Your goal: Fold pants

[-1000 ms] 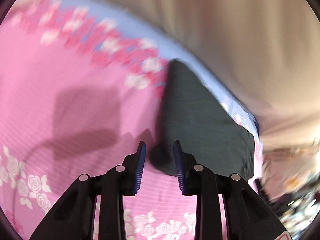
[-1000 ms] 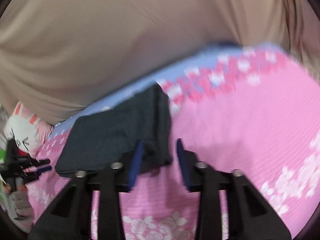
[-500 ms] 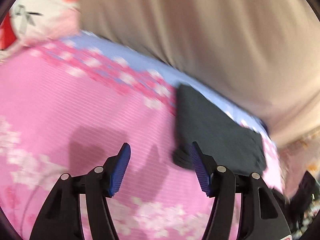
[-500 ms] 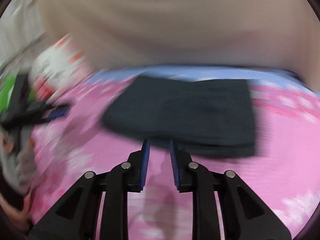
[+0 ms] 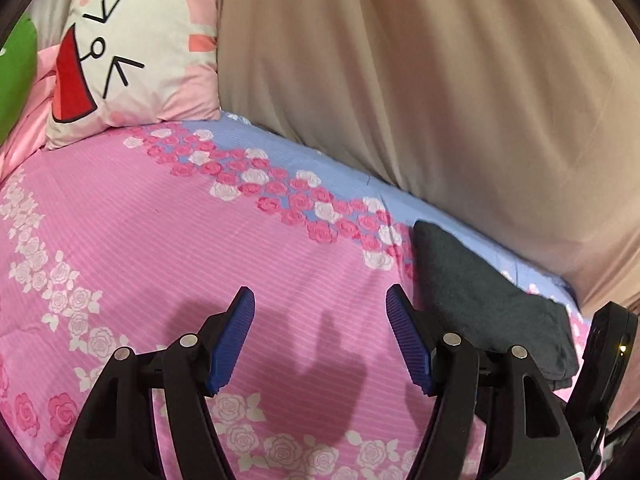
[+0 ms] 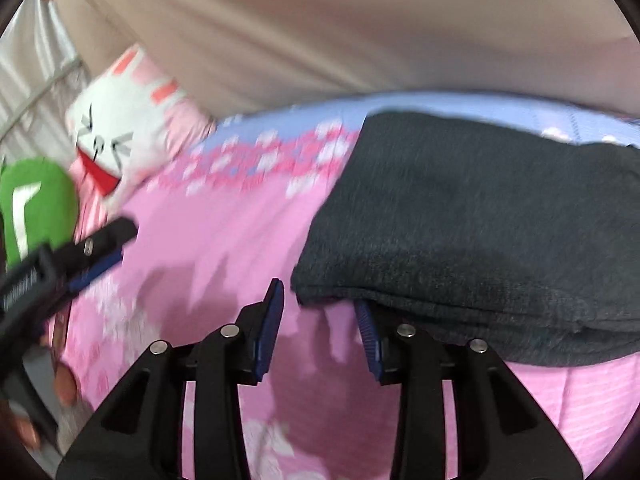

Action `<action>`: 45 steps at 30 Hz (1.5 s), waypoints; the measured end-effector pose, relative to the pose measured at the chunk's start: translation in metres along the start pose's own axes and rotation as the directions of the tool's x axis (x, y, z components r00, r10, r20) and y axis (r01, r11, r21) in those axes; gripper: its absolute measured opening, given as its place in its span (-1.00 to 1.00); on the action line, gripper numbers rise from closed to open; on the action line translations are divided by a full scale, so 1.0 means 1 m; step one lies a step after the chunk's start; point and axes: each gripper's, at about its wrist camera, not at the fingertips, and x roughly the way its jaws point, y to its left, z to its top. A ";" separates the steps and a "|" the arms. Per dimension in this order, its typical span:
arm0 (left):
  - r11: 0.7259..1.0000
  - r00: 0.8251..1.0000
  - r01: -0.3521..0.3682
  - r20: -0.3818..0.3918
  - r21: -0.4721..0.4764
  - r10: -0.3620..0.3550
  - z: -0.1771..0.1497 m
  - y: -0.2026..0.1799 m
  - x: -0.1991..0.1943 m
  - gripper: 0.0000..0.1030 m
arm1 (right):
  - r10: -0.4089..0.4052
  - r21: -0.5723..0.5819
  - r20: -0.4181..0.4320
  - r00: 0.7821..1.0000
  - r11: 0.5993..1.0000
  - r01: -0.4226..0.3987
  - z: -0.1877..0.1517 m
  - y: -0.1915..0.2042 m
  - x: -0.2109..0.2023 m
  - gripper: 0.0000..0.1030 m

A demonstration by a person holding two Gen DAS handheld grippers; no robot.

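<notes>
- Bedding filled both views: we saw a bed (image 5: 168, 240) under a pink striped cover with white and pink roses and a lilac band along the far edge, backed by a beige curtain (image 5: 440, 100).
- Pants (image 6: 480, 232), dark grey, lay on the bed at its far edge near the curtain, already a compact flat rectangle of several layers; in the left view the pants (image 5: 480, 300) sat to the right of the left tool.
- Progress, as we judged it: the folding looked finished or nearly so, with no loose leg or waistband showing. What might have been left was squaring the near edge, where the lower layers stuck out past the top one.
- Cushions sat at the head of the bed: a white cartoon-face pillow (image 5: 132, 48) with a red open mouth, and a green cushion (image 5: 16, 76) beside it.
- Left tool (image 5: 320, 334): released, its blue pads wide apart over bare cover, holding nothing, clear of the pants.
- Right tool (image 6: 320, 328): also parted and gripping nothing; its right pad was just under the near corner of the pants, and we could not tell whether it touched the cloth.
- Writing: white lettering ran along the left tool's body in the right view, too blurred for us to read; we found no brand or label on the pants.
</notes>
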 end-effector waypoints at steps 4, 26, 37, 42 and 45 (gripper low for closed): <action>1.000 1.000 0.001 0.026 -0.015 0.000 0.002 0.002 -0.012 0.39 | -0.034 -0.027 0.001 0.999 0.999 0.034 0.005 0.007 0.019 -0.03; 1.000 0.996 -0.020 -0.085 -0.008 0.019 -0.007 -0.001 0.017 0.40 | 0.048 -0.104 -0.078 0.996 0.993 -0.056 -0.001 -0.017 -0.043 -0.79; 0.999 0.995 -0.024 -0.099 -0.048 0.019 -0.005 0.010 0.022 0.43 | 0.025 -0.104 -0.088 0.996 0.994 -0.034 0.027 -0.007 0.022 -0.90; 1.000 0.995 -0.010 -0.102 -0.008 0.009 -0.006 -0.001 0.024 0.43 | 0.002 -0.179 -0.109 0.994 0.984 -0.022 0.013 0.009 0.049 -0.92; 0.999 0.995 -0.020 -0.101 0.049 0.025 -0.013 -0.011 0.025 0.43 | 0.062 -0.090 -0.104 0.993 0.993 -0.071 0.023 -0.002 0.031 -0.91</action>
